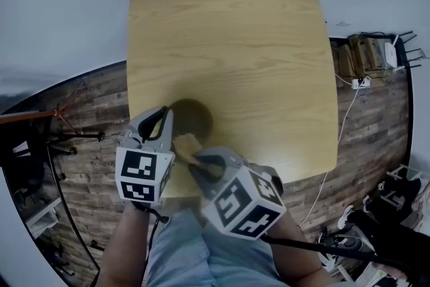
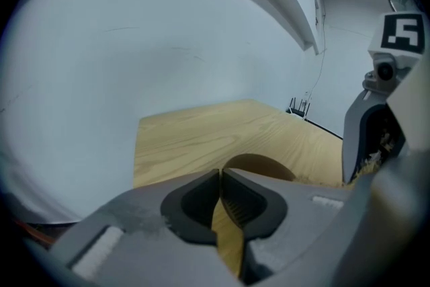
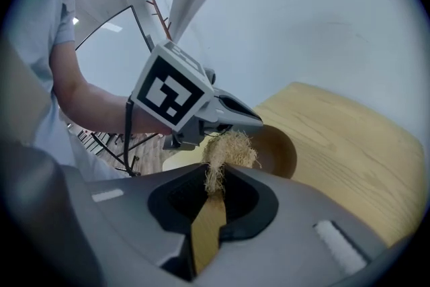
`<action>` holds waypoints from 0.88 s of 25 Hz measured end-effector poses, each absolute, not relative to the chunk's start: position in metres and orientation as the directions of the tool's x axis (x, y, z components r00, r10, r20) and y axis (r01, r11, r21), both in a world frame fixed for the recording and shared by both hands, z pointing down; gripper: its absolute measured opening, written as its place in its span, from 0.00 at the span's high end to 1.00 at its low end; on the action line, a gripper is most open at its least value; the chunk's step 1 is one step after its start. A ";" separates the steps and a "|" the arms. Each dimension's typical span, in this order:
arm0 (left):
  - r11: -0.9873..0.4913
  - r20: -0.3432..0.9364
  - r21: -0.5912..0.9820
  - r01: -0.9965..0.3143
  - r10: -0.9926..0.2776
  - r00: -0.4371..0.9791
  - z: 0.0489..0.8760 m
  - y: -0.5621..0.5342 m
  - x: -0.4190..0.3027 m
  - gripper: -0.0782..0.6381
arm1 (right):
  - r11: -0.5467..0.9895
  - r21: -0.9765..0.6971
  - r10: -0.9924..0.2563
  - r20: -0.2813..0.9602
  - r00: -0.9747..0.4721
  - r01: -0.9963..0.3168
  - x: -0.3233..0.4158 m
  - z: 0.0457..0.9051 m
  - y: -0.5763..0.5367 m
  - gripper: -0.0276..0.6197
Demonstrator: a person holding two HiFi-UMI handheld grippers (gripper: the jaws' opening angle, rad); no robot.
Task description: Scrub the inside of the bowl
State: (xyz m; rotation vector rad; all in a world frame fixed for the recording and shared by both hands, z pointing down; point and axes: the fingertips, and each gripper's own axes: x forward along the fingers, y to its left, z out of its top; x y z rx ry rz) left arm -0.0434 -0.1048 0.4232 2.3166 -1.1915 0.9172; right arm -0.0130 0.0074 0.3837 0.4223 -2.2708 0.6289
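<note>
Fingers (image 3: 245, 201) of the right gripper (image 3: 215, 179) are pinched on a tuft of pale, fibrous scrubber (image 3: 230, 150), which bushes out just past their tips. Directly beyond the tuft sits the brown bowl (image 3: 277, 151), upright on the wooden surface (image 3: 349, 144). The left gripper (image 2: 220, 175) has its fingers (image 2: 250, 201) pressed together at the tips with nothing between them. The bowl lies just ahead of those fingers, a little to their right. In the head view the scrubber sits between the two sets of fingers, at the bowl's near edge. Whether it touches the bowl cannot be told.
</note>
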 end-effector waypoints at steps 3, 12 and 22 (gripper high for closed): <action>-0.551 0.683 0.053 -0.833 -0.588 0.433 0.420 -0.102 -0.043 0.84 | 0.813 -0.286 -0.164 0.724 -0.670 -0.507 -0.004 0.377 0.007 0.89; -0.516 0.646 0.079 -0.853 -0.625 0.438 0.418 -0.095 -0.056 0.84 | 0.738 -0.263 -0.311 0.685 -0.659 -0.622 0.016 0.365 -0.009 0.89; -0.471 0.424 0.001 -0.882 -0.799 0.427 0.308 -0.087 -0.071 0.84 | 0.660 -0.160 -0.595 0.485 -0.641 -0.734 0.026 0.289 -0.049 0.89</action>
